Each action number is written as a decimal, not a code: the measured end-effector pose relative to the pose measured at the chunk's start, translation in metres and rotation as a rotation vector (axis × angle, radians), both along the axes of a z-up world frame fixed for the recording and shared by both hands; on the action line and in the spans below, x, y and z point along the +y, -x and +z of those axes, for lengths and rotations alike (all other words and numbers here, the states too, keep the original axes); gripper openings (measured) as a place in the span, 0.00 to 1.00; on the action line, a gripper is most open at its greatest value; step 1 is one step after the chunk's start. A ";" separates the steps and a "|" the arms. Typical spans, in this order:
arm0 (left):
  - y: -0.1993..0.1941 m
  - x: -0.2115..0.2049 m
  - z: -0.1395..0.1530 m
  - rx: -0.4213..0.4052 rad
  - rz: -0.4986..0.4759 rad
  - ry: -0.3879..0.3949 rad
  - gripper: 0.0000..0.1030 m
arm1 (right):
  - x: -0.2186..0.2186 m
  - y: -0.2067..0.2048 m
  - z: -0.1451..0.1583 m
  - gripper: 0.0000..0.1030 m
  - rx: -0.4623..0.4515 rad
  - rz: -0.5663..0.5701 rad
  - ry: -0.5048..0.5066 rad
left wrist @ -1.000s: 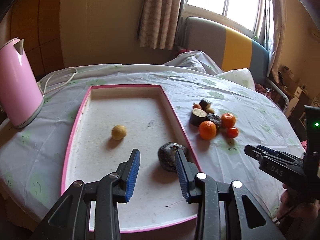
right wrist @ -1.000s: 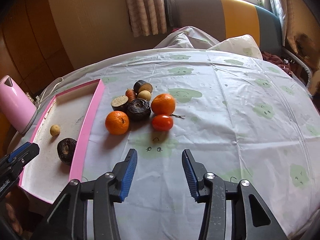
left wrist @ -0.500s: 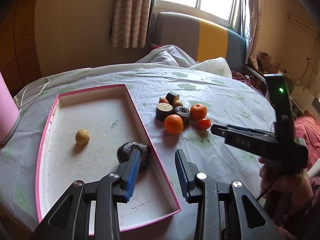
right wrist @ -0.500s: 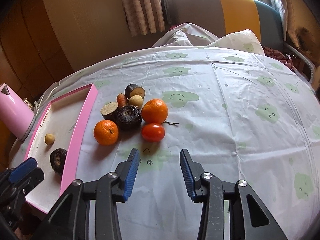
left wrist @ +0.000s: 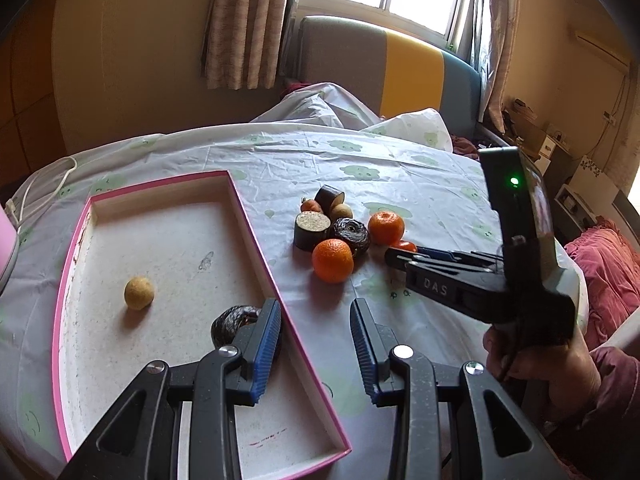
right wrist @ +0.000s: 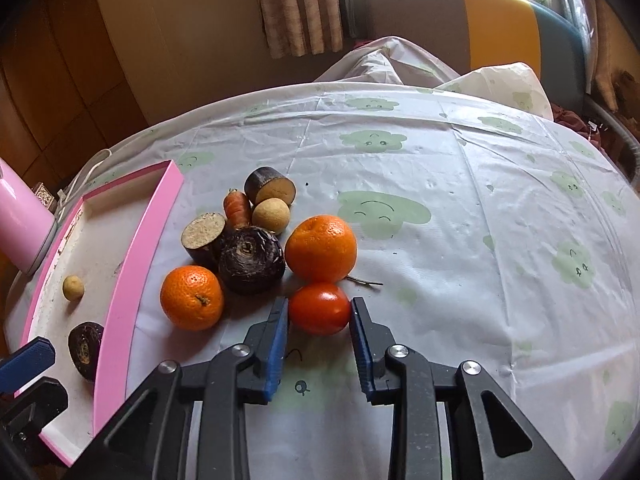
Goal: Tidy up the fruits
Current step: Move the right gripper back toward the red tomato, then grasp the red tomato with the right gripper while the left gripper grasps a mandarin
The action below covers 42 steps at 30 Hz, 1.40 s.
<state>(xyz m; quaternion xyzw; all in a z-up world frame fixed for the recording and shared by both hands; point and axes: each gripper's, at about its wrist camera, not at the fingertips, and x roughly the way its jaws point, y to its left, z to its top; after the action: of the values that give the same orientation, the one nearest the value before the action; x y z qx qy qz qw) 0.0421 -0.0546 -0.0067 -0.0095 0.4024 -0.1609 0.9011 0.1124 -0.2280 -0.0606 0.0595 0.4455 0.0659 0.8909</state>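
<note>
A red tomato (right wrist: 320, 314) lies on the cloth at the near end of a fruit pile. My right gripper (right wrist: 319, 308) straddles it with its jaws closing, and both blue pads touch its sides. Just behind are two oranges (right wrist: 192, 298) (right wrist: 321, 249) and a dark wrinkled root (right wrist: 251, 266). In the left wrist view the right gripper (left wrist: 394, 254) reaches into the pile from the right. My left gripper (left wrist: 314, 312) is open and empty over the right rim of the pink tray (left wrist: 256, 232). The tray holds a small yellow fruit (left wrist: 139, 293) and a dark root (left wrist: 232, 322).
Cut dark pieces (right wrist: 202, 236), a carrot bit (right wrist: 237, 209) and a pale round fruit (right wrist: 271, 215) fill the back of the pile. A pink kettle (right wrist: 20, 224) stands left of the tray. A hand (left wrist: 536, 364) holds the right gripper. A sofa and window lie beyond the table.
My right gripper moved forward to the tomato and its jaws narrowed onto it. My left gripper shifted right, from over the tray's dark root to the tray's right rim.
</note>
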 end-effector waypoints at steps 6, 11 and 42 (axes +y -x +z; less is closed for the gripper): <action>-0.014 -0.008 0.000 0.017 -0.031 0.005 0.35 | -0.014 0.012 0.000 0.30 0.007 -0.027 -0.009; -0.030 -0.021 -0.003 0.049 -0.077 0.005 0.35 | -0.027 0.020 -0.003 0.30 0.022 -0.053 -0.022; -0.067 -0.054 -0.037 0.101 -0.081 -0.116 0.38 | -0.033 0.025 -0.004 0.30 0.019 -0.065 -0.014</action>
<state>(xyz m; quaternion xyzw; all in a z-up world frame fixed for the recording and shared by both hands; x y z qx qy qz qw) 0.1094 -0.1084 -0.0435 0.0510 0.4563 -0.1730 0.8714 0.0874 -0.2612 -0.0648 0.0806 0.4514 0.0394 0.8878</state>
